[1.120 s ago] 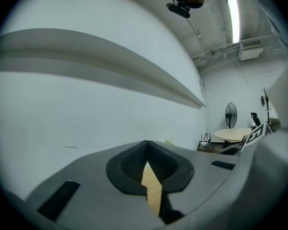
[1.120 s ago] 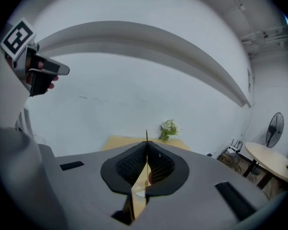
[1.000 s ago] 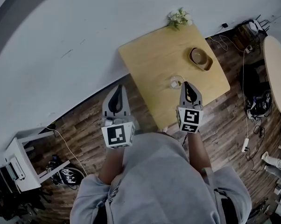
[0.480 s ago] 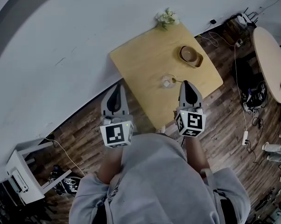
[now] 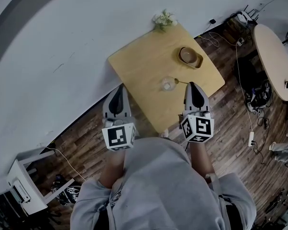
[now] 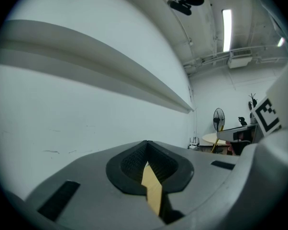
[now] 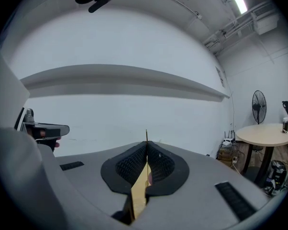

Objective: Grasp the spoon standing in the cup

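Note right gripper [image 5: 192, 86] fully closed, pads pressed together in its own view and no spoon clamped. Only a hairline dark streak shows above the tips, too fine to identify. Note left gripper [image 5: 120, 89] likewise closed on nothing, held well to the left of the cup [image 5: 167, 84], off the edge of the table [image 5: 139, 61].

Judge both carried level as a ready posture. With bare wall [image 7: 134, 109] ahead in both gripper views and no cup in sight, both appear well above the cup rather than down at it. Place the right gripper's tips, in the head view, just right of the cup. Locate the spoon [image 5: 181, 83] in the cup, handle leaning out over the rim toward the right gripper, with no contact evident. Judge closed jaws unfit for the grasp in this state: opening and descent to the cup needed first.

Record a bowl [image 5: 189, 56] beyond the cup to the right, and a sprig of flowers [image 5: 163, 19] farther beyond it, at the table's far edge.

Against the frame one second back, find cup and table shifted left and upward in the head view. Find more of the spoon handle exposed clear of the right gripper's tips, and the marker cube [image 5: 197, 128] on that gripper rolled. Find both sets of jaws as closed as before.
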### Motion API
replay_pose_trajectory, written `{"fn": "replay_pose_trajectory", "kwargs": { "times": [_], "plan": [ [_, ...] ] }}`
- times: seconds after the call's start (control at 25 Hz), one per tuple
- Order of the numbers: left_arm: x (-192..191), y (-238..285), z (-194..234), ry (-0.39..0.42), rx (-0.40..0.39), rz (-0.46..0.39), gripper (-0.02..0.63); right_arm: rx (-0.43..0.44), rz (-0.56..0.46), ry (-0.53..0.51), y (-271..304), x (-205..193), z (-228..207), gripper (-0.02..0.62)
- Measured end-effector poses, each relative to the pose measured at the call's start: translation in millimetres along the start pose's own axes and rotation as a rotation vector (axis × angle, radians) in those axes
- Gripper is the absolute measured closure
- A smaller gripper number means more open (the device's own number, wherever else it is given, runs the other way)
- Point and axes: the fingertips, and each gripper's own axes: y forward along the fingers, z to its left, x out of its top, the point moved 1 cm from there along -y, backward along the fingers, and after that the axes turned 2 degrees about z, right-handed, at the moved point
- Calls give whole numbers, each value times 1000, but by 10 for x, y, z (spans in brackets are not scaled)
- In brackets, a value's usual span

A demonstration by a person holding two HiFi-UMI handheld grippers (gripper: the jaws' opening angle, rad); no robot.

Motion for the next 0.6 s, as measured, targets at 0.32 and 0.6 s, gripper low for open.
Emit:
{"fn": "replay_pose_trajectory", "kwargs": {
  "times": [0.32,0.6],
  "plan": [
    [33,20,-16,2,0,-8,604,28,-10,-13,-13,52,53,594],
    [41,18,-11,1,0,-10,604,40,-14,-13,-10,69,94,594]
  ]
}}
